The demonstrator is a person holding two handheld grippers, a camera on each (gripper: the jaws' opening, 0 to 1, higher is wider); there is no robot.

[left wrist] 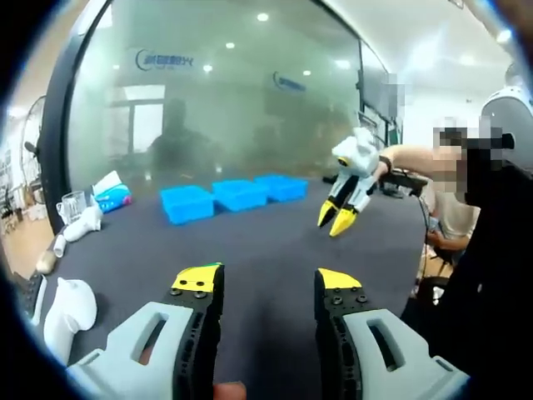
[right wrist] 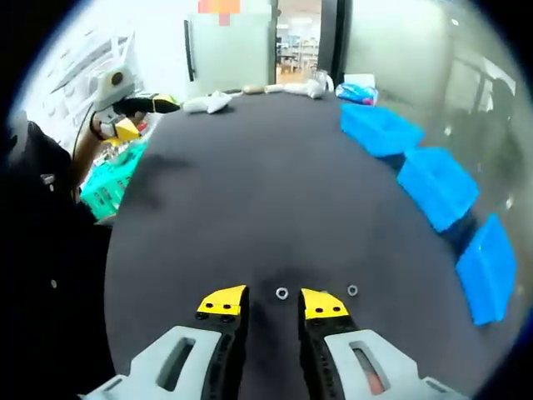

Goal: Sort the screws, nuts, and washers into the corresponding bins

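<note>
- Right tongs [right wrist: 273, 303] nearest in the right gripper view, yellow tips parted, nothing between them, hovering low over the dark table [right wrist: 250, 192].
- Small ring-shaped washer [right wrist: 281, 293] flat on the table, just ahead of the gap between the tips; second small ring, washer or nut, can't tell which [right wrist: 352, 290], just beside the right tip.
- Three blue bins [right wrist: 437, 185] in a row along the table edge, well apart from both rings.
- Left tongs [left wrist: 268, 287] open wide, empty, held above the table, pointing toward the bins; right tongs also visible there, tips angled down.
- Likely handling: tiny, light, stiff metal, thin and slippery on the cloth; probably best pinched across the outer rim, tips pressed to the table, as easy to flick away.
- Clutter at far table end: white objects, tissue pack [left wrist: 112, 197].
</note>
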